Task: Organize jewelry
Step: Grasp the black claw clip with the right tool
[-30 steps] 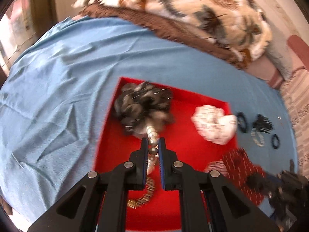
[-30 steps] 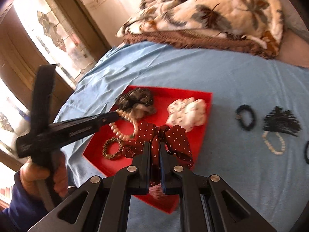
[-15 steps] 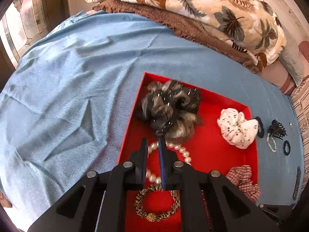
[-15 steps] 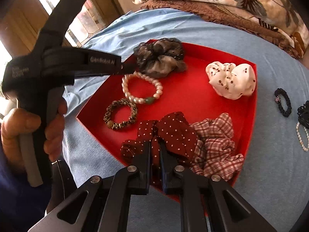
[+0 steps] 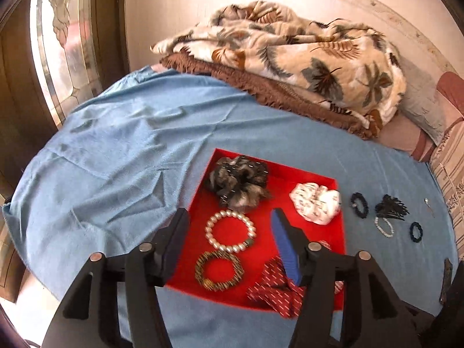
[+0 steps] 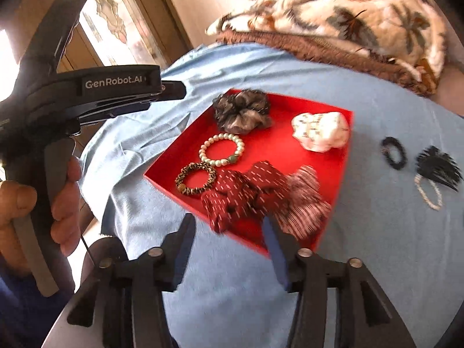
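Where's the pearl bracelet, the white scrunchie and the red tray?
pearl bracelet (image 5: 230,231): left wrist view, on its lower pearls.
white scrunchie (image 6: 320,129): right wrist view, middle of its fabric.
red tray (image 6: 278,145): right wrist view, bare floor.

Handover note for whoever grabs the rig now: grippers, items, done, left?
Left gripper: jaws just opened, nothing between them, above the red tray.
Right gripper: jaws just opened, empty, at the tray's near edge.
Done, in tray: pearl bracelet, leopard bracelet, four scrunchies.
Left, on the blue cloth: black hair ties, black claw clip, small pearl bracelet.
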`<action>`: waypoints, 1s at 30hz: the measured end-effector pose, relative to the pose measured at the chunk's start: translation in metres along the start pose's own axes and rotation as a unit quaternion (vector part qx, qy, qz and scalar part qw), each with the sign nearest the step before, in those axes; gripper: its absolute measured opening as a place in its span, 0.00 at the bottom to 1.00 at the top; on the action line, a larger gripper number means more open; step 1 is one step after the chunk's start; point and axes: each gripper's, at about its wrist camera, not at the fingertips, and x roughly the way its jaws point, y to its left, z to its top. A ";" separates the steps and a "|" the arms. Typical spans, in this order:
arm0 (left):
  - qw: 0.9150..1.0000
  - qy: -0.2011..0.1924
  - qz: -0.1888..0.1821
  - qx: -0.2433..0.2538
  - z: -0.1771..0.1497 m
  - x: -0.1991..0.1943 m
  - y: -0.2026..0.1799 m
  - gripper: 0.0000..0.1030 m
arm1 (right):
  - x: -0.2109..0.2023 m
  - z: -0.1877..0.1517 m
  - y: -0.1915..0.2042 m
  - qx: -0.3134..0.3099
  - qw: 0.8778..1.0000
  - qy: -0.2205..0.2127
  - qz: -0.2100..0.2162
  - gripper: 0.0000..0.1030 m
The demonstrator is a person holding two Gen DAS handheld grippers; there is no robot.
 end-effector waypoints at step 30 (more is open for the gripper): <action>0.996 0.010 -0.034 0.076 -0.062 -0.031 -0.091 0.59 | -0.059 0.043 -0.228 0.171 0.953 -0.058 -0.243 0.57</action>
